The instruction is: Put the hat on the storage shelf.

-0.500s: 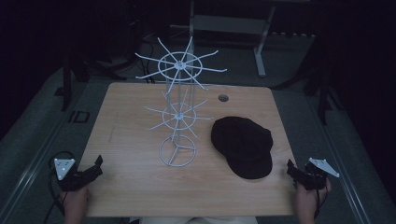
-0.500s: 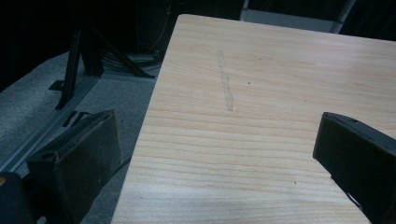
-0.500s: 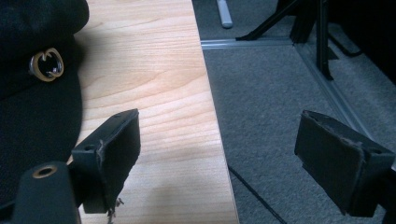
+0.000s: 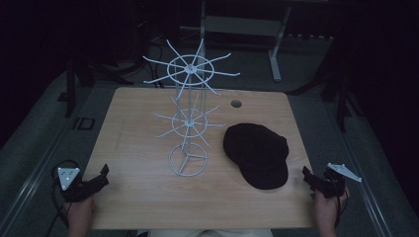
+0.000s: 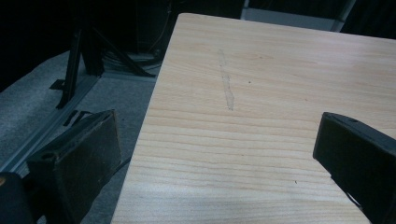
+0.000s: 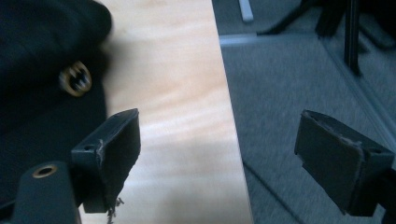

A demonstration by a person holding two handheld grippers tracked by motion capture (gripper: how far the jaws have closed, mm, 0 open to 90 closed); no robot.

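I hold my right tongs [image 4: 316,180] at the near right corner of the pale wooden tabletop [image 4: 143,148], jaws spread wide and empty. In the right gripper view one jaw hangs over the wood and the other over the grey carpet, so they straddle the edge. They point toward the flat black fabric cap [image 4: 258,154], which lies on the right half of the tabletop, just beside them, its gold-coloured emblem [image 6: 75,78] turned toward me. I judge the cap is what I reach for first, being the nearest thing.

My left tongs [image 4: 98,179] sit at the near left corner, also wide open with nothing between the jaws, well apart from everything.

The white wire display rack with two tiers of spokes [image 4: 189,118] stands upright in the middle, its round base beside the cap, probably there to hang it on.
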